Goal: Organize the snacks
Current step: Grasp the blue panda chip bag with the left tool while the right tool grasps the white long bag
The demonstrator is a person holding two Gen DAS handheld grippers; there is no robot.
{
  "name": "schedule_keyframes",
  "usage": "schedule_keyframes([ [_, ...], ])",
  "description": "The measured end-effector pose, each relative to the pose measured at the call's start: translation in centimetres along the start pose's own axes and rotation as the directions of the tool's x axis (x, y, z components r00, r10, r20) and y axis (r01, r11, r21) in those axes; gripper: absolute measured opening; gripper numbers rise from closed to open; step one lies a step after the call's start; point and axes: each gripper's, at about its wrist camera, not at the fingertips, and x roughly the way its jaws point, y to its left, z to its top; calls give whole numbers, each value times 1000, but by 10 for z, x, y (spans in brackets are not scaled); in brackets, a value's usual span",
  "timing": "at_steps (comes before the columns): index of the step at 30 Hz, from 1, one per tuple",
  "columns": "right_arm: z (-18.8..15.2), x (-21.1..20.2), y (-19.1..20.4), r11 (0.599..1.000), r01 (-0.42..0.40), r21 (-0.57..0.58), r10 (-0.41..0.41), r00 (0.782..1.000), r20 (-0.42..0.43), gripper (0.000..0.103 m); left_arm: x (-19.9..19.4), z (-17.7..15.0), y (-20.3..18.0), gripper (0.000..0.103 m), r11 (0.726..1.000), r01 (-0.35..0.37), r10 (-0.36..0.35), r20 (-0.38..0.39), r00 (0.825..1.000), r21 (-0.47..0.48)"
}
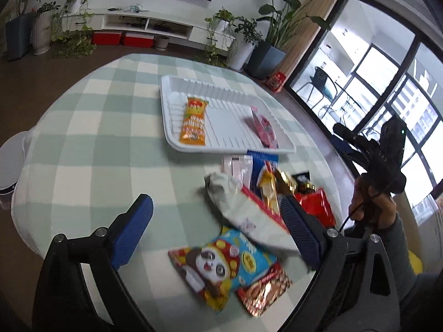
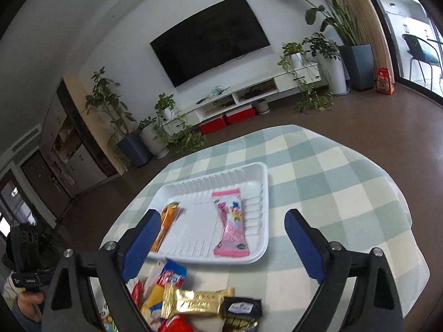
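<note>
A white tray (image 1: pixel 235 116) on the checked tablecloth holds an orange snack pack (image 1: pixel 193 124) on its left and a pink pack (image 1: pixel 264 130) on its right. The tray (image 2: pixel 260 191), orange pack (image 2: pixel 166 227) and pink pack (image 2: pixel 231 229) also show in the right wrist view. A heap of loose snacks lies in front of the tray: a white pouch (image 1: pixel 243 213), a panda pack (image 1: pixel 221 265), a gold bar (image 2: pixel 193 301). My left gripper (image 1: pixel 218 221) is open and empty above the heap. My right gripper (image 2: pixel 221 235) is open and empty above the tray's near edge.
The round table (image 1: pixel 91 149) has free cloth to the left of the tray. The right hand-held gripper (image 1: pixel 387 152) hangs off the table's right side. Potted plants (image 1: pixel 243 38), a TV console and red boxes stand on the floor beyond.
</note>
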Motion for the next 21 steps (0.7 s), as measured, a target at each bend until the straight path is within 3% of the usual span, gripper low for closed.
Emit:
schedule_keyframes([
  [3, -24, -5, 17, 999, -36, -17, 35, 998, -45, 93, -1, -24, -9, 94, 992, -14, 22, -62, 998, 124],
  [6, -42, -14, 29, 997, -68, -32, 66, 996, -60, 93, -3, -39, -28, 94, 952, -21, 54, -100, 994, 304],
  [11, -61, -21, 32, 992, -126, 17, 127, 988, -82, 95, 7, -60, -64, 94, 809, 0, 96, -132, 987, 588],
  [13, -68, -22, 34, 989, -147, 31, 149, 984, -98, 99, 16, -62, -68, 94, 777, 23, 100, -160, 982, 629],
  [15, -75, -25, 41, 987, -159, 19, 160, 981, -110, 99, 22, -62, -69, 102, 759, 29, 111, -174, 979, 650],
  [17, -82, -28, 46, 985, -174, 10, 174, 977, -120, 101, 29, -60, -68, 102, 742, 23, 136, -184, 973, 670],
  [21, -90, -26, 52, 984, -179, -7, 176, 973, -148, 101, 46, -46, -59, 102, 744, 20, 188, -239, 953, 668],
])
